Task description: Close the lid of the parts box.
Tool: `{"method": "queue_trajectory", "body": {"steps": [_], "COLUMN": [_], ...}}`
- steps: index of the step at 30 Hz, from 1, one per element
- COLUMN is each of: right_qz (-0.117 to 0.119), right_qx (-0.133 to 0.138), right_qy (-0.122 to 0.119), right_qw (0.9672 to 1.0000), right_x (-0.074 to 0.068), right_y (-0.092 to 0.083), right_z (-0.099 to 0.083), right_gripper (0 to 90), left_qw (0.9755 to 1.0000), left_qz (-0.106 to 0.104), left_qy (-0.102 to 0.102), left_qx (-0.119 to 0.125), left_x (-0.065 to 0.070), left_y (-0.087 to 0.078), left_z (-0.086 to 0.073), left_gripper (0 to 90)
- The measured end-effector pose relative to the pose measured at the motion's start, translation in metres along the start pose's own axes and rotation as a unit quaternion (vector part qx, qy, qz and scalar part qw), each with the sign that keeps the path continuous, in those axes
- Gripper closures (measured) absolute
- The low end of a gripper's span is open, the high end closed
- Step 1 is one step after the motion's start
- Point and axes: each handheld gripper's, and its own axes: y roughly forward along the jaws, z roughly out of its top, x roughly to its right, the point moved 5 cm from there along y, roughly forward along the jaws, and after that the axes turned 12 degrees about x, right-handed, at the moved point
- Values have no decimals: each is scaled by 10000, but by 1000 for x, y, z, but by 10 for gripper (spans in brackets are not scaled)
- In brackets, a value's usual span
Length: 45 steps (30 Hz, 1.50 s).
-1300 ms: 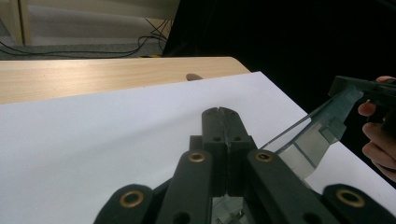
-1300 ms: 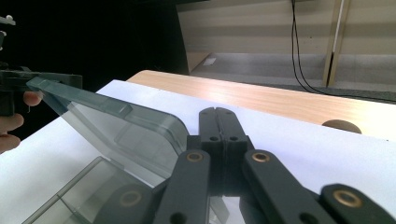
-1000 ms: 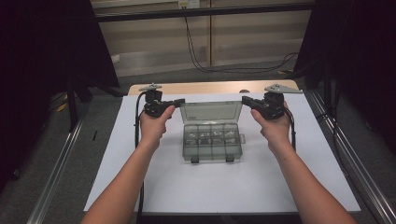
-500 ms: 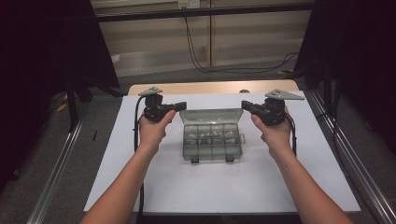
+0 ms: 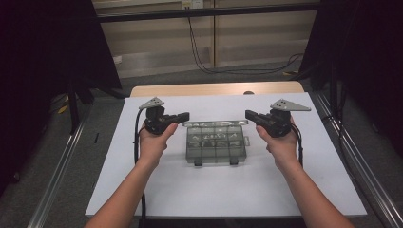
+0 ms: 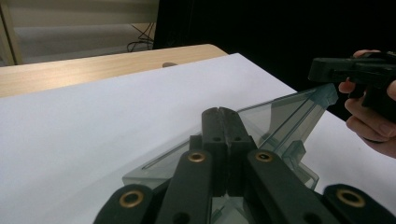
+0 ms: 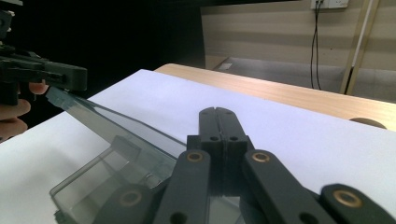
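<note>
My left gripper (image 5: 184, 115) and right gripper (image 5: 249, 114), jaws pressed together, empty, at raised lid (image 5: 216, 123) corners of clear compartment box (image 5: 216, 151) on white table (image 5: 228, 190)

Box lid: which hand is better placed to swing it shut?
Left, narrowly. The left gripper, fingers shut, overlaps its corner of the raised lid; the right gripper, also shut, only meets its corner. It's close to even.

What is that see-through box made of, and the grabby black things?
The box looks like clear, slightly smoky hard plastic: you see the white table cover through its glossy lid. The left gripper and right gripper seem matte black plastic, possibly rubbery, with brass-coloured metal rings at the joints.
</note>
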Motion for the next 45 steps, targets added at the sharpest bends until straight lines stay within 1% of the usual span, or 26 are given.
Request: {"method": "queue_trajectory", "body": {"steps": [4,6,7,8,9,10,12,14,16,18,20,21,22,24,26,31,32,33,34,35,37,38,42,43,44,45], "right_qz": [47,68,65,111,76,109,79,106,109,122,151,136,177,188,214,234,233,227,241,234,228,234,219,202,196,180], "right_qx": [41,48,55,61,88,93,112,101,103,84,73,66,38,21,20,-24,-19,-23,-45,-29,-47,-66,-88,-94,-96,-121], "right_qy": [-40,-64,-78,-80,-44,-44,-103,-80,-104,-119,-152,-171,-168,-230,-234,-286,-340,-321,-328,-318,-307,-345,-380,-386,-375,-361], "right_qw": [10000,9999,9999,9999,9999,9999,9999,9999,9998,9998,9997,9997,9997,9996,9995,9993,9991,9992,9992,9992,9993,9991,9990,9990,9991,9991], "right_x": [-6,-8,-9,-10,-11,-12,-14,-16,-18,-20,-22,-22,-23,-25,-27,-31,-31,-32,-33,-33,-34,-34,-35,-35,-35,-35], "right_y": [-5,-8,-9,-11,-13,-15,-18,-22,-24,-27,-30,-31,-32,-33,-35,-38,-38,-39,-40,-40,-41,-41,-43,-43,-43,-44], "right_z": [-3,-5,-6,-7,-8,-9,-12,-15,-19,-23,-26,-29,-31,-35,-38,-45,-46,-47,-49,-50,-52,-53,-58,-59,-60,-61], "right_gripper": [900,900,900,900,900,900,900,900,900,900,900,900,900,900,900,900,900,900,900,900,900,900,900,900,900,900], "left_qw": [10000,9999,9999,9999,9999,9999,9998,9997,9998,9996,9992,9992,9993,9992,9992,9993,9992,9991,9992,9990,9991,9992,9989,9989,9986,9989], "left_qz": [-3,11,-11,-21,-20,-38,-43,-34,-69,-119,-135,-114,-162,-89,-138,-82,-88,-51,-65,-31,3,-22,67,18,88,32], "left_qy": [62,158,129,127,139,148,182,231,203,258,376,379,348,382,369,370,391,410,401,445,435,401,467,464,513,463], "left_qx": [5,-22,-20,-22,-5,9,13,5,36,60,46,48,37,14,27,47,43,6,15,5,2,38,-20,-15,-47,-9], "left_x": [5,6,7,8,9,10,12,14,17,20,22,24,24,25,26,27,28,28,29,29,29,29,29,30,30,31], "left_y": [-5,-7,-8,-9,-10,-12,-14,-16,-19,-21,-23,-24,-25,-27,-29,-33,-33,-34,-34,-35,-36,-36,-38,-37,-38,-37], "left_z": [-4,-7,-9,-10,-12,-13,-16,-17,-20,-23,-28,-31,-34,-39,-43,-51,-52,-54,-56,-58,-60,-61,-66,-67,-68,-69], "left_gripper": [900,900,900,900,900,900,900,900,900,900,900,900,900,900,900,900,900,900,900,900,900,900,900,900,900,900]}}
